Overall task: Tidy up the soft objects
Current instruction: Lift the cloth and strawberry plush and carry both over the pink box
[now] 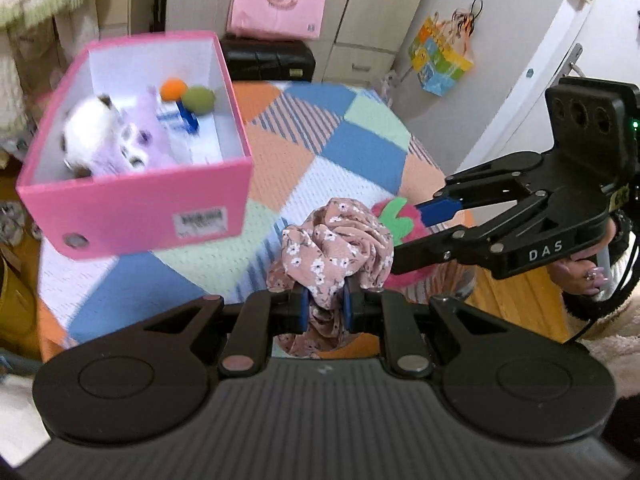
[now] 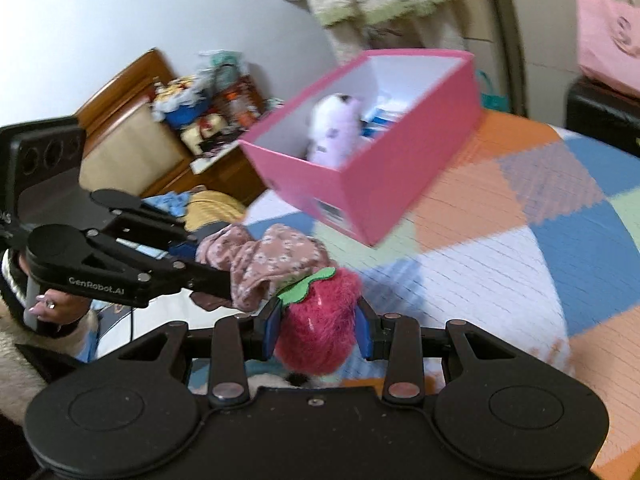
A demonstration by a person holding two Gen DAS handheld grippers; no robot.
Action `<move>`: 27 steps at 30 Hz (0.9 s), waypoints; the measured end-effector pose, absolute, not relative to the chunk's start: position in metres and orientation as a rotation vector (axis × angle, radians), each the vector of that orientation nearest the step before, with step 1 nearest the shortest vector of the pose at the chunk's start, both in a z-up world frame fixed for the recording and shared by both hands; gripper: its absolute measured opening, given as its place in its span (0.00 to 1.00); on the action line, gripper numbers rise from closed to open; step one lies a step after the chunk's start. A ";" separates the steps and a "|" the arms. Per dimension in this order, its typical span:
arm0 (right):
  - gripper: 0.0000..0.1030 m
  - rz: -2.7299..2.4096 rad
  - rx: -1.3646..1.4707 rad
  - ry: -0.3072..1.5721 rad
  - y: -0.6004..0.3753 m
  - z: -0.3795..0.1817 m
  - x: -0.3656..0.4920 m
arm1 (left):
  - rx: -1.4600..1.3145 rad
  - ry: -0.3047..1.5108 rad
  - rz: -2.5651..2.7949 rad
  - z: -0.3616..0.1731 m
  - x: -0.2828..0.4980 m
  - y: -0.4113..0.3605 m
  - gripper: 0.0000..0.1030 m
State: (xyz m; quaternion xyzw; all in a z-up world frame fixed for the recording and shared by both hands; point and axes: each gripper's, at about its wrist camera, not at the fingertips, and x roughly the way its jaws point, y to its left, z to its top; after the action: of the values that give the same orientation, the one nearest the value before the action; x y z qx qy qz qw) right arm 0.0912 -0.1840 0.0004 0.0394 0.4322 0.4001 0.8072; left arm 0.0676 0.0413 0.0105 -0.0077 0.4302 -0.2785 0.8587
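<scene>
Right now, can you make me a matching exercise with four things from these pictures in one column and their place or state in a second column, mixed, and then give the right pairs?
Column one:
1. floral scrunchie
2. strawberry plush
3. purple plush toy
4. pink box

Column two:
A. standing on the patchwork blanket
B. pinched between the jaws of the left gripper
C. lying inside the box
D. held between the jaws of the right gripper

Right pairs: 1-B, 2-D, 3-C, 4-A
</scene>
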 end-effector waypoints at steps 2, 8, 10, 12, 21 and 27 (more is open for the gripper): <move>0.41 0.873 0.066 0.886 -0.174 0.011 0.091 | -0.009 0.860 -0.570 0.021 0.067 0.049 0.14; 0.41 0.893 0.035 0.767 -0.148 0.046 0.110 | -0.021 0.732 -0.532 0.048 0.082 0.069 0.14; 0.41 0.898 0.026 0.732 -0.140 0.055 0.122 | -0.021 0.690 -0.514 0.056 0.091 0.074 0.14; 0.41 0.893 0.018 0.699 -0.133 0.061 0.135 | -0.021 0.651 -0.492 0.062 0.103 0.079 0.14; 0.42 0.868 0.045 0.594 -0.110 0.069 0.219 | -0.036 0.551 -0.387 0.069 0.180 0.090 0.14; 0.42 0.848 0.037 0.524 -0.103 0.063 0.259 | -0.055 0.556 -0.375 0.058 0.228 0.096 0.14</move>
State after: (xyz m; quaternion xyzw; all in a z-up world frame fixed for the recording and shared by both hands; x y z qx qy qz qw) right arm 0.2593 -0.1031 0.0634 0.0178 0.2513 0.4067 0.8781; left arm 0.2282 0.0960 0.0583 -0.0270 0.2726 -0.1839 0.9440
